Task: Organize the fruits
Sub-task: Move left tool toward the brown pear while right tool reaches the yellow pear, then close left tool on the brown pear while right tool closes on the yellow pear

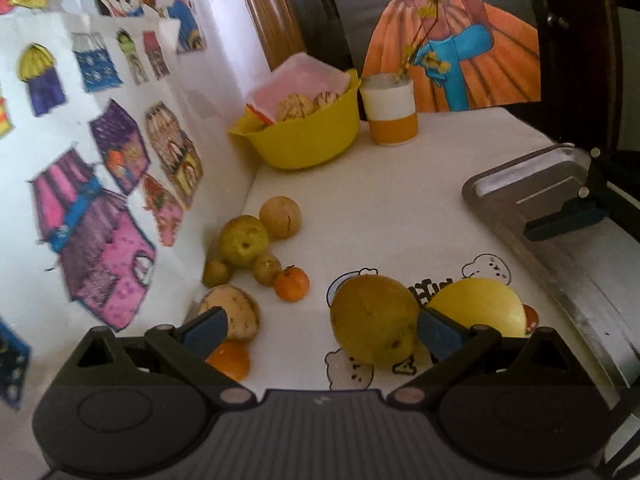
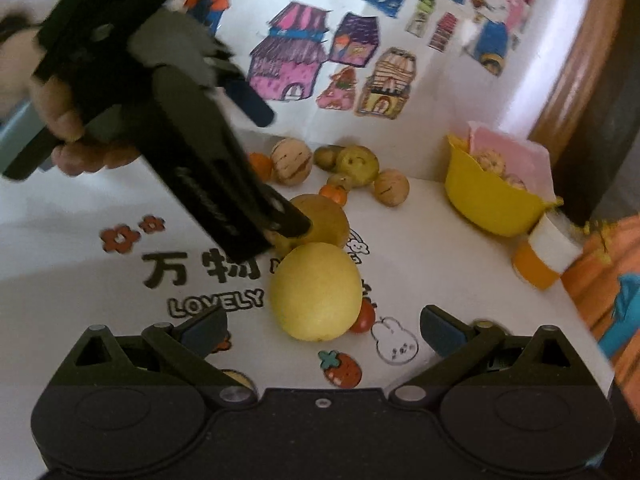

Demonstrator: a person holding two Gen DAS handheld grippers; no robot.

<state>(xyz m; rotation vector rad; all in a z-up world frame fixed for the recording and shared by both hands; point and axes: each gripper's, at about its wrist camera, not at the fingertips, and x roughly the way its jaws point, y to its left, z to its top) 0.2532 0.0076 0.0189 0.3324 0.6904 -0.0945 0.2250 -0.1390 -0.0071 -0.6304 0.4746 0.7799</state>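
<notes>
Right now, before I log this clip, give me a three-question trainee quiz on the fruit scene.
1. True or false: the left hand-held gripper is open.
2. Which large fruit lies closest to the right hand-held gripper: A) yellow fruit B) small orange C) green-brown fruit?
3. Fill in: the yellow bowl stands beside an orange-and-white ____.

Key: 1 true; 2 A; 3 cup.

Left gripper (image 1: pixel 320 330) fingers spread wide, hand (image 2: pixel 72 136) gripping handle; right gripper (image 2: pixel 322 330) fingers likewise apart.
</notes>
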